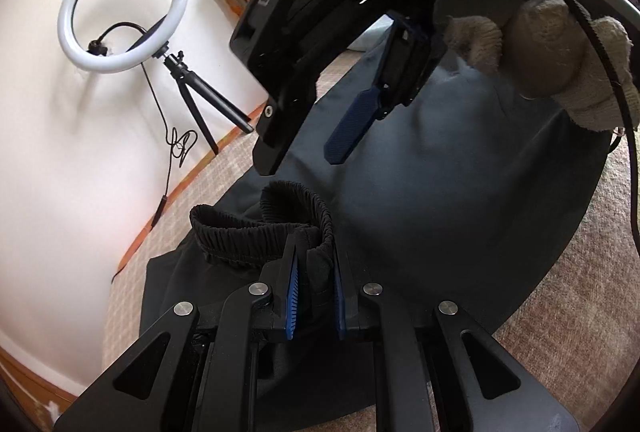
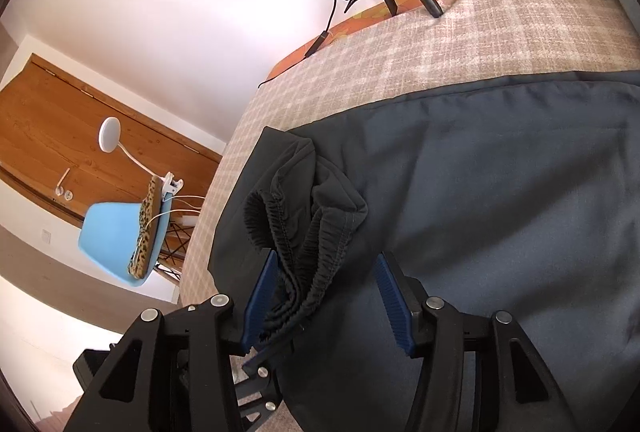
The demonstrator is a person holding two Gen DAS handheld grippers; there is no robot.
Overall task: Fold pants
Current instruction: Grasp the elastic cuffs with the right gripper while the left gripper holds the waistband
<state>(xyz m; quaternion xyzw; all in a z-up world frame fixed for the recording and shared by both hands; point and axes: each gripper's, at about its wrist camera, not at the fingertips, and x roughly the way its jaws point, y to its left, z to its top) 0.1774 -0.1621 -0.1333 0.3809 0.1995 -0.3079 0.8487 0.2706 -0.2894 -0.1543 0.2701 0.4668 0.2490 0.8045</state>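
Dark navy pants (image 1: 440, 192) lie spread on a checked cover (image 1: 560, 312). In the left wrist view the bunched black elastic waistband (image 1: 240, 232) runs into my left gripper (image 1: 316, 296), whose blue pads are shut on its fabric. Above it hangs my right gripper (image 1: 300, 166), held by a hand in a knitted glove (image 1: 540, 52). In the right wrist view the right gripper (image 2: 326, 302) stands open with its pads wide apart over the pants (image 2: 500, 192). The folded waistband (image 2: 292, 264) lies between them, resting against the left pad only.
A ring light (image 1: 120, 8) on a small tripod (image 1: 200, 104) stands by the white wall, its cable trailing over the bed's edge. The checked cover (image 2: 440, 32) continues beyond the pants. A blue chair (image 2: 116, 236) and a wooden door (image 2: 60, 136) are off the bed's left side.
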